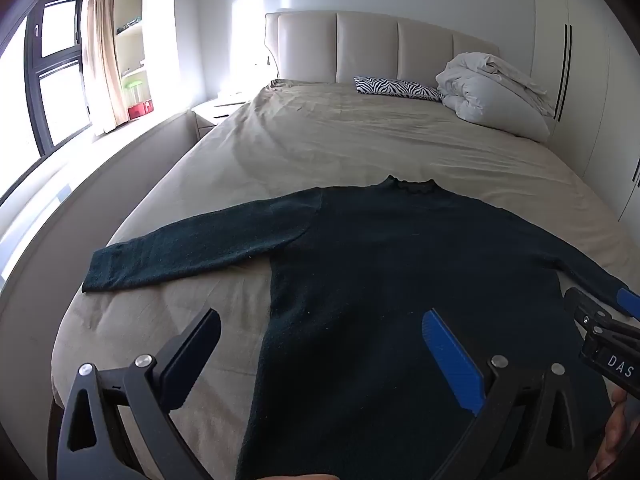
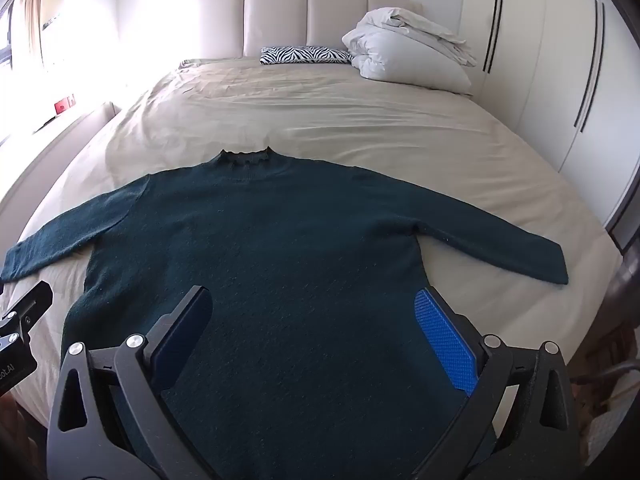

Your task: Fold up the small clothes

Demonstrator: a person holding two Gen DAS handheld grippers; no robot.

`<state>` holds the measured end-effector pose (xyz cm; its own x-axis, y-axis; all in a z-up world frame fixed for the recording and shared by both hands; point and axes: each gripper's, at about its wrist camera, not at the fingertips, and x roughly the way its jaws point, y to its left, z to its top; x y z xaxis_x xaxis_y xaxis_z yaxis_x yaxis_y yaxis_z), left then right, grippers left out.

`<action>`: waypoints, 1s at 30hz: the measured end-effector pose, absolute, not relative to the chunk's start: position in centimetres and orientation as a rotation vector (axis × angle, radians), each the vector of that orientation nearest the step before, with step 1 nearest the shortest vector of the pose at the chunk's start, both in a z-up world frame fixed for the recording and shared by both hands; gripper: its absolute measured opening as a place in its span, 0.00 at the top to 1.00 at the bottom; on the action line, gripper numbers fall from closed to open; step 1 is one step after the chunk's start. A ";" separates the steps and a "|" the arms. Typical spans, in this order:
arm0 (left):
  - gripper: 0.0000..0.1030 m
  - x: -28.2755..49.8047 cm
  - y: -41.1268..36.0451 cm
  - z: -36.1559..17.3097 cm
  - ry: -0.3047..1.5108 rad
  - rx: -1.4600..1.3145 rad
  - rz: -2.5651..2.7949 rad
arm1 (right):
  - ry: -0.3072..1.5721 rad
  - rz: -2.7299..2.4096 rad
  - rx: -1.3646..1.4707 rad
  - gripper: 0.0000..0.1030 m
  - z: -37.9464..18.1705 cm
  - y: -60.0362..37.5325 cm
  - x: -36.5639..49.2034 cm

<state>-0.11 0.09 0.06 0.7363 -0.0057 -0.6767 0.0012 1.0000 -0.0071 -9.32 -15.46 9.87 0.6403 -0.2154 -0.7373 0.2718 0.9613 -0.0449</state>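
A dark green knit sweater [image 2: 256, 240] is lying flat on the beige sheet of a bed [image 2: 360, 128], front down or up I cannot tell, with its ruffled collar [image 2: 244, 158] pointing toward the headboard [image 2: 304, 20] and its hem toward the cameras. Both sleeves are stretching out sideways: the left sleeve [image 1: 192, 248] is reaching toward the window side of the bed, and the right sleeve [image 2: 500, 244] is angling toward the wardrobe side, its cuff resting on the sheet.

The left gripper [image 1: 320, 344] is hovering above the lower left part of the sweater's body, its 2 jaws standing wide apart with nothing between them but the cloth below; 1 blue pad [image 1: 452, 360] is facing inward. The right gripper [image 2: 316, 332] is hanging over the lower right part of the body, also spread wide and gripping nothing. Both are tilting down toward the garment.

At the far end of the bed, a zebra-print pillow [image 2: 304, 55] is lying against the headboard, and just beside it a bundled white duvet [image 2: 408, 52] is sitting in the corner. White wardrobe doors [image 2: 540, 60] are running along that side. On the opposite side, a window [image 1: 52, 72] with a beige curtain [image 1: 102, 48] is letting in bright light.
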 end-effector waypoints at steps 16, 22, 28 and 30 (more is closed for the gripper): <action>0.00 -0.1 0.6 -0.1 0.757 -0.009 0.000 | 0.841 -0.273 0.072 0.00 9.3 -15.3 -9.5; 0.00 -0.2 0.7 -0.3 0.758 -0.009 0.002 | 0.844 -0.273 0.072 0.00 9.2 -15.1 -9.5; 0.00 -0.6 0.7 -0.5 0.759 -0.012 0.007 | 0.846 -0.272 0.072 0.00 9.0 -15.0 -9.6; 0.00 -0.7 0.6 -0.5 0.759 -0.012 0.007 | 0.846 -0.273 0.072 0.00 9.0 -15.0 -9.7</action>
